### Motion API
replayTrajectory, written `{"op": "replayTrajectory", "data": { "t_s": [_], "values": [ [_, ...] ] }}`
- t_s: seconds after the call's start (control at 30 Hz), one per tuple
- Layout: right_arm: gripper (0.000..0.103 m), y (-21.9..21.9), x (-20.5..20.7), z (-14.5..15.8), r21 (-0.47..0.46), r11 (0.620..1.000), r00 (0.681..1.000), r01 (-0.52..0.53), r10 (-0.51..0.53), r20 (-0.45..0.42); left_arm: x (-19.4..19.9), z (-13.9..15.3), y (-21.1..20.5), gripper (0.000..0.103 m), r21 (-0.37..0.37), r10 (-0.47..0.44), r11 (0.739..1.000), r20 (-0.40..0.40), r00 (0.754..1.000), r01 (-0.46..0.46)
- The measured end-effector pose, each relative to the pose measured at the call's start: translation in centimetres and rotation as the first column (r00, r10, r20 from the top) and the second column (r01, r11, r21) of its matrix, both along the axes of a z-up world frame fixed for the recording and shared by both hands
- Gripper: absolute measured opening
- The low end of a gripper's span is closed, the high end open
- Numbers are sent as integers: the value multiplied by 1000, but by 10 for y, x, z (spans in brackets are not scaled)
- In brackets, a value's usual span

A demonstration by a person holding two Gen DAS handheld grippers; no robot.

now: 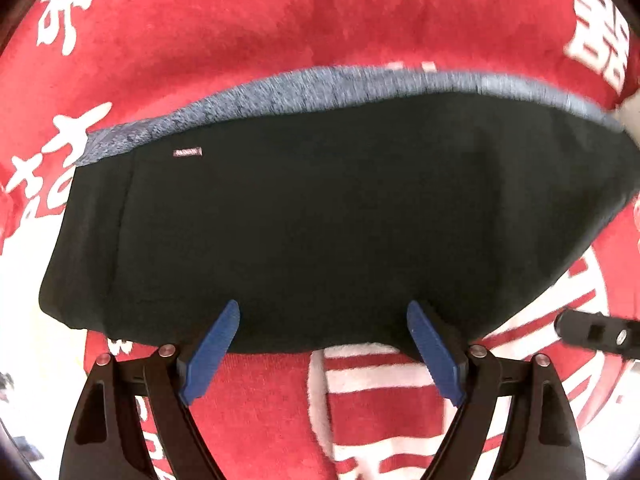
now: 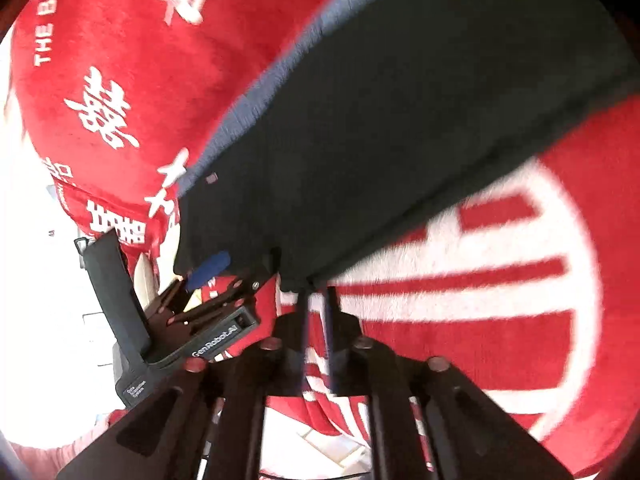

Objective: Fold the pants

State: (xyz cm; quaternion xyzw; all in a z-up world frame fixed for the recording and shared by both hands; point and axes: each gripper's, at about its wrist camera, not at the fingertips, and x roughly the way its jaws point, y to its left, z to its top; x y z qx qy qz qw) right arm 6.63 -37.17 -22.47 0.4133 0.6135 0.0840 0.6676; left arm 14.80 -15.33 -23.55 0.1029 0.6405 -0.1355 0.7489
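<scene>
Black pants (image 1: 280,220) lie folded flat on a red blanket, with the blue-grey waistband (image 1: 320,84) along the far edge and a small pale label (image 1: 187,153) near it. My left gripper (image 1: 324,312) points down over the pants' near edge. It is wide open, and its blue pads (image 1: 216,344) straddle the cloth without pressing it. In the right wrist view the pants (image 2: 400,120) run diagonally. My right gripper (image 2: 318,292) stands narrowly open with its tips at the bunched hem (image 2: 296,282); blanket shows between its fingers. The left gripper (image 2: 236,270) is beside it.
The red plush blanket (image 1: 240,20) with white characters covers the surface. A large white round emblem (image 2: 520,280) lies under the pants' near side. The blanket's edge and bright white floor (image 2: 32,280) are at the left. The right gripper's black housing (image 1: 596,332) sits at the right edge.
</scene>
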Motion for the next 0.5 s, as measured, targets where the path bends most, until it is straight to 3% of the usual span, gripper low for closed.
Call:
{"op": "replayTrajectory", "data": {
  "t_s": [0.07,0.2,0.33,0.5],
  "values": [
    [52,-16,3,4,-34,998,998,55,-55,3,6,2,-5,87,-4,3,1000,6,1000,-3],
    [49,-34,6,-8,5,991,991,135,-135,-5,14,-2,-19,87,-9,-5,1000,-2,1000,5],
    [45,-31,12,-6,13,992,992,128,-128,21,10,0,-19,87,-21,5,1000,-11,1000,-5],
    [44,-32,6,-14,39,983,984,179,-178,-26,16,0,-11,87,-36,33,999,-22,999,-34]
  ]
}}
